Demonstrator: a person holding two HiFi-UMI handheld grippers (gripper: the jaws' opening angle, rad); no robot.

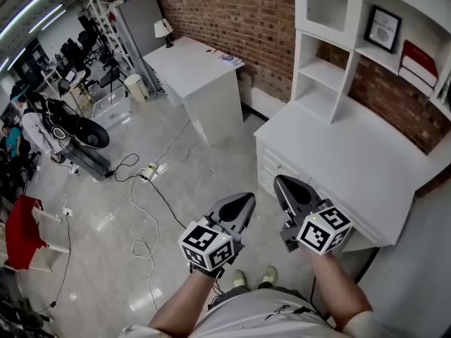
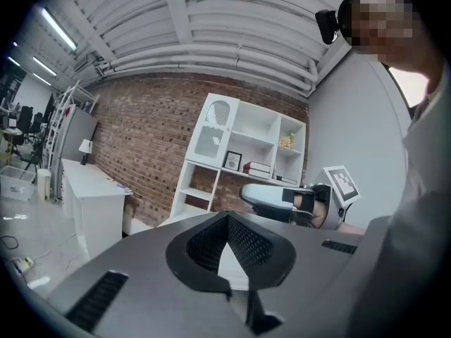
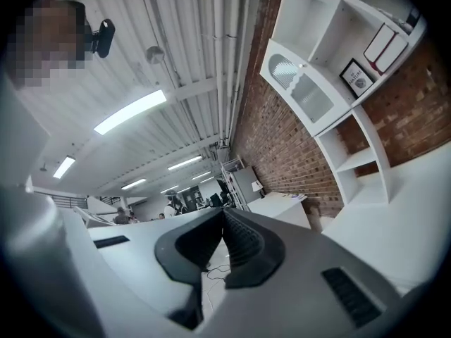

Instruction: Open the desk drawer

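The white desk [image 1: 338,153] stands at the right of the head view, with a stack of drawers [image 1: 268,162] in its front face, all pushed in. My left gripper [image 1: 248,197] is shut and empty, held over the floor in front of the desk. My right gripper [image 1: 280,180] is shut too, its tips close to the desk's front edge, above the drawers and apart from them. In the left gripper view the left gripper [image 2: 227,215] has its jaws meeting at the tip, and the right gripper [image 2: 271,197] shows just beyond. In the right gripper view the right gripper [image 3: 223,211] has its jaws together with nothing between them.
A white hutch [image 1: 331,62] with a framed picture [image 1: 384,28] and red-and-white books [image 1: 418,63] sits on the desk against the brick wall. A second white desk [image 1: 194,65] with a lamp [image 1: 163,28] stands farther back. Cables [image 1: 141,182] trail over the floor at left.
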